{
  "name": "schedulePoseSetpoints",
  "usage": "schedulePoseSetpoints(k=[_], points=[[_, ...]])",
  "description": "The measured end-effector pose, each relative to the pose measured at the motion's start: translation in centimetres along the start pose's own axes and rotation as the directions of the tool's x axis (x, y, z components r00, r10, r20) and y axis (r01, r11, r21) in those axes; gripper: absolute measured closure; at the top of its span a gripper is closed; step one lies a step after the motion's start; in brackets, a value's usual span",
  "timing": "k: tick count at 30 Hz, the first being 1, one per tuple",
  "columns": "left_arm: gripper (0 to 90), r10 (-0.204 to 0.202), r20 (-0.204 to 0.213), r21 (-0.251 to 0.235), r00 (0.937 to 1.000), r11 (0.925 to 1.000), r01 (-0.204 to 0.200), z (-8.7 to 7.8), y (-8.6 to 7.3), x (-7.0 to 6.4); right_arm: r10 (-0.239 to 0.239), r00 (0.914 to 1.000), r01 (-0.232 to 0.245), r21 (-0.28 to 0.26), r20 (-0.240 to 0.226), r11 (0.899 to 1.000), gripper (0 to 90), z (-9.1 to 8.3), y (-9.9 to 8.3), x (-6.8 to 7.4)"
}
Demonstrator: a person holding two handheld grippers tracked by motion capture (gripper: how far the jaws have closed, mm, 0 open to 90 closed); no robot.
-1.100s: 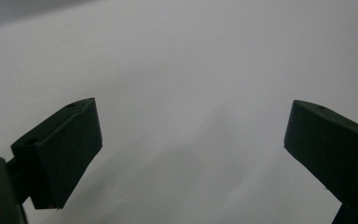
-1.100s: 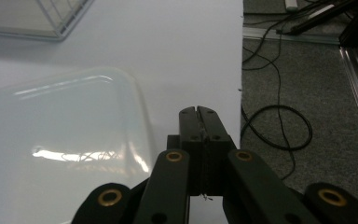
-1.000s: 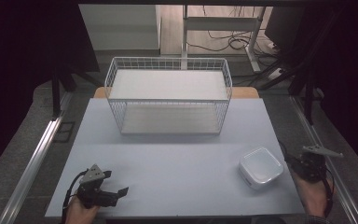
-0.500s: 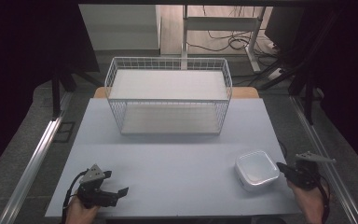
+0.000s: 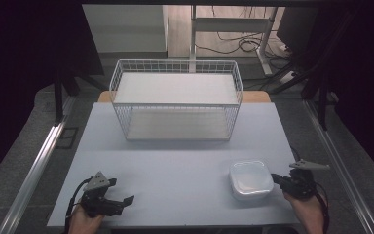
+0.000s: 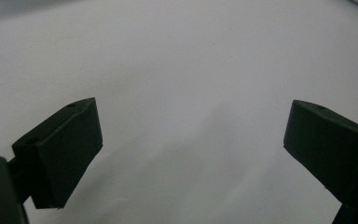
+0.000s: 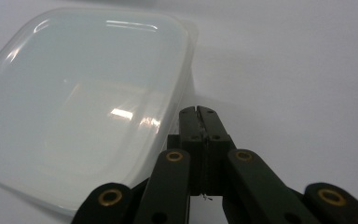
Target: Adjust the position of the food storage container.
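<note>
Pushed leftward since a second ago, the box [image 5: 248, 179] sits at the table's [image 5: 175, 161] near right with the right gripper [image 5: 275, 179], jaws pressed together, nudging its edge, while the left gripper [image 5: 126, 200] rests spread wide, idle.

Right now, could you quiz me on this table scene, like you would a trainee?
1. True or false: the right gripper has its jaws pressed together.
2. Which thing lies nearest the right gripper: A) the wire basket, B) the white lidded container, C) the left gripper?
3. Fill in: the left gripper's jaws stand ____ over bare table.

Key: 1 true; 2 B; 3 open.
</note>
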State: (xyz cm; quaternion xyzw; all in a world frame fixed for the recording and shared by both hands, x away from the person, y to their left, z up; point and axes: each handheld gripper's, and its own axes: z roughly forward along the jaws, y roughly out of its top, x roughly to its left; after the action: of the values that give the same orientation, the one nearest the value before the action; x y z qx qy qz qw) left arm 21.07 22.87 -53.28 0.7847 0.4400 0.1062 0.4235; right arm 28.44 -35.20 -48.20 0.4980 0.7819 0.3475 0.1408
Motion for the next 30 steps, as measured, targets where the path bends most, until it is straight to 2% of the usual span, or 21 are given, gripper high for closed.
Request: schedulePoseSetpoints(k=[2, 3, 4, 6, 9, 10, 11, 12, 13, 14, 16, 17, 18, 19, 22, 23, 26, 27, 28, 29, 30], points=[[4.5, -0.004, 0.001, -0.001, 1.0000, 1.0000, 0.004, 0.0, 0.0, 0.0, -0.017, 0.9998, 0.017, 0.007, -0.014, 1.000, 89.1, 0.4, 0.2, 0.9], [4.6, -0.006, 0.002, -0.003, 1.0000, 1.0000, 0.006, 0.0, 0.0, 0.1, -0.036, 0.9988, 0.037, 0.014, -0.031, 0.999, 89.1, 0.8, 0.5, 1.8], [4.6, -0.006, 0.002, -0.003, 1.0000, 1.0000, 0.006, 0.0, 0.0, 0.1, -0.036, 0.9988, 0.037, 0.014, -0.031, 0.999, 89.1, 0.8, 0.5, 1.8], [4.6, -0.007, 0.003, -0.003, 1.0000, 1.0000, 0.007, 0.0, 0.0, 0.1, -0.065, 0.9962, 0.067, 0.024, -0.058, 0.997, 89.1, 1.6, 0.9, 3.2], [4.6, -0.009, 0.004, 0.000, 0.9999, 1.0000, 0.009, 0.0, 0.0, 0.0, -0.076, 0.9929, 0.079, 0.033, -0.092, 0.996, 89.1, 2.4, 1.3, 4.5], [4.6, -0.009, 0.004, 0.000, 0.9999, 1.0000, 0.009, 0.0, 0.0, 0.0, -0.076, 0.9929, 0.079, 0.033, -0.092, 0.996, 89.1, 2.4, 1.3, 4.5], [4.7, -0.009, 0.005, 0.001, 0.9999, 1.0000, 0.009, 0.0, 0.0, 0.0, -0.085, 0.9902, 0.090, 0.041, -0.111, 0.995, 89.1, 2.9, 1.7, 5.5], [4.7, -0.009, 0.005, 0.001, 0.9999, 1.0000, 0.009, 0.0, 0.0, 0.0, -0.085, 0.9902, 0.090, 0.041, -0.111, 0.995, 89.1, 2.9, 1.7, 5.5], [4.8, -0.010, 0.006, 0.001, 0.9999, 1.0000, 0.010, 0.0, 0.0, 0.0, -0.099, 0.9863, 0.106, 0.044, -0.132, 0.993, 89.1, 3.5, 2.0, 6.5], [4.8, -0.010, 0.007, 0.000, 0.9999, 0.9999, 0.010, 0.0, 0.0, 0.0, -0.099, 0.9863, 0.106, 0.044, -0.132, 0.993, 89.1, 3.5, 2.0, 6.5], [5.0, -0.013, 0.008, -0.001, 0.9999, 0.9999, 0.013, 0.0, 0.0, 0.1, -0.116, 0.9813, 0.125, 0.049, -0.153, 0.991, 89.1, 4.2, 2.3, 7.4], [5.2, -0.012, 0.010, -0.002, 0.9999, 0.9999, 0.012, 0.0, 0.0, 0.1, -0.132, 0.9746, 0.144, 0.055, -0.181, 0.988, 89.1, 5.0, 2.6, 8.6], [5.2, -0.012, 0.010, -0.002, 0.9999, 0.9999, 0.012, 0.0, 0.0, 0.1, -0.132, 0.9746, 0.144, 0.055, -0.181, 0.988, 89.1, 5.0, 2.6, 8.6], [5.3, -0.013, 0.011, -0.002, 0.9999, 0.9999, 0.013, 0.0, 0.0, 0.1, -0.143, 0.9701, 0.157, 0.058, -0.196, 0.986, 89.1, 5.4, 2.8, 9.4], [5.3, -0.016, 0.012, -0.001, 0.9998, 0.9999, 0.016, 0.0, 0.0, 0.1, -0.157, 0.9639, 0.172, 0.055, -0.215, 0.983, 89.1, 5.9, 3.1, 10.3], [5.2, -0.010, 0.013, 0.000, 0.9999, 0.9999, 0.010, 0.1, 0.0, 0.1, -0.164, 0.9580, 0.182, 0.057, -0.235, 0.982, 89.1, 6.4, 3.4, 11.2], [5.2, -0.009, 0.014, 0.002, 0.9999, 1.0000, 0.009, 0.1, 0.0, 0.1, -0.176, 0.9521, 0.195, 0.056, -0.250, 0.979, 89.1, 6.9, 3.6, 12.1], [5.2, -0.009, 0.014, 0.001, 0.9999, 1.0000, 0.009, 0.1, 0.0, 0.1, -0.187, 0.9450, 0.209, 0.057, -0.268, 0.976, 89.0, 7.4, 3.9, 12.9], [5.2, -0.008, 0.015, 0.000, 0.9999, 1.0000, 0.008, 0.0, 0.0, 0.1, -0.192, 0.9413, 0.215, 0.055, -0.278, 0.975, 89.0, 7.6, 4.1, 13.3], [5.2, -0.008, 0.015, 0.000, 0.9999, 1.0000, 0.008, 0.0, 0.0, 0.1, -0.192, 0.9413, 0.215, 0.055, -0.278, 0.975, 89.0, 7.6, 4.1, 13.3], [5.2, -0.007, 0.014, 0.001, 0.9999, 1.0000, 0.007, 0.0, 0.0, 0.1, -0.203, 0.9349, 0.228, 0.054, -0.291, 0.972, 89.0, 8.1, 4.4, 14.1]])
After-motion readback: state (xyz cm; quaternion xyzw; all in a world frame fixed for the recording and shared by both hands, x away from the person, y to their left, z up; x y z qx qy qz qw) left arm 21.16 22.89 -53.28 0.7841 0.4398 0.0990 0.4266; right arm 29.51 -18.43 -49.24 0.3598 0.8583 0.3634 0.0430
